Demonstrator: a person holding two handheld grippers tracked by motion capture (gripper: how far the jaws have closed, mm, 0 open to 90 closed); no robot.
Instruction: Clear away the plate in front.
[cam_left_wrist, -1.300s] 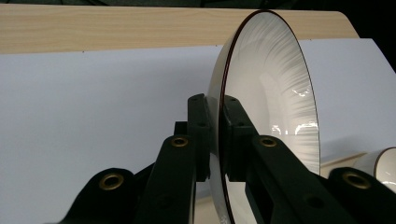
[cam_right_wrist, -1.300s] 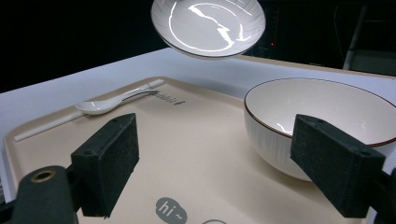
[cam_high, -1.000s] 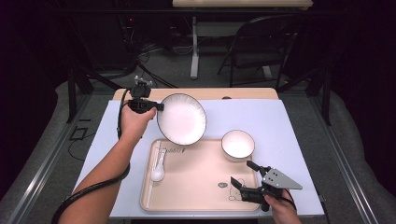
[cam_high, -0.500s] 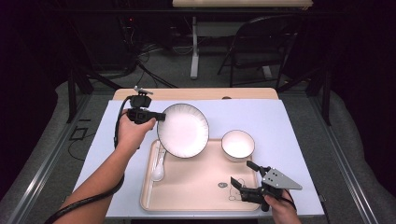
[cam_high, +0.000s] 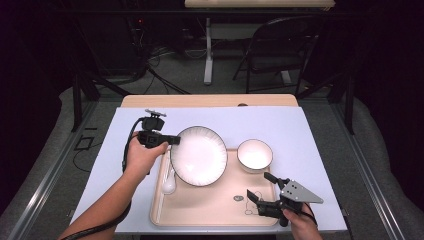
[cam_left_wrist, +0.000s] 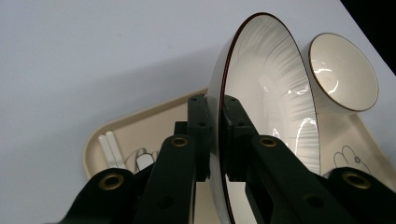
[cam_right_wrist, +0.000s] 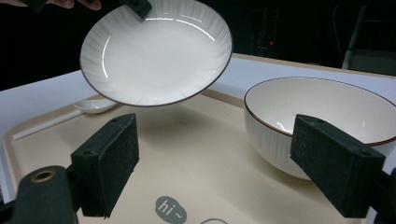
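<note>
Left gripper clamped on the near-left rim of the plate, one jaw on each face of the rim as seen in the left gripper view. Compared with a second ago, carried from above the bare table behind the tray toward the person and lower, so now held over the tray's back-left part, still in the air and tilted, its face turned toward the right gripper's camera. Shadow thrown on the tray beneath it, no contact with the tray floor. Spoon lying along the tray's left side, bowl end near the front, just beside and partly under the plate's edge as seen from above. Bowl standing upright at the tray's back-right corner, close to the plate but apart from it. Right gripper unmoved over that second, jaws spread wide and holding nothing, resting low over the tray's front-right part beside the printed "hi~" mark. Judged from this: plate being brought down into the free middle of the tray, placement well under way but not done. Still needed: levelling out, lowering clear of spoon and bowl, then letting go. Main risk: rim clipping the spoon or knocking the bowl on the way down.
</note>
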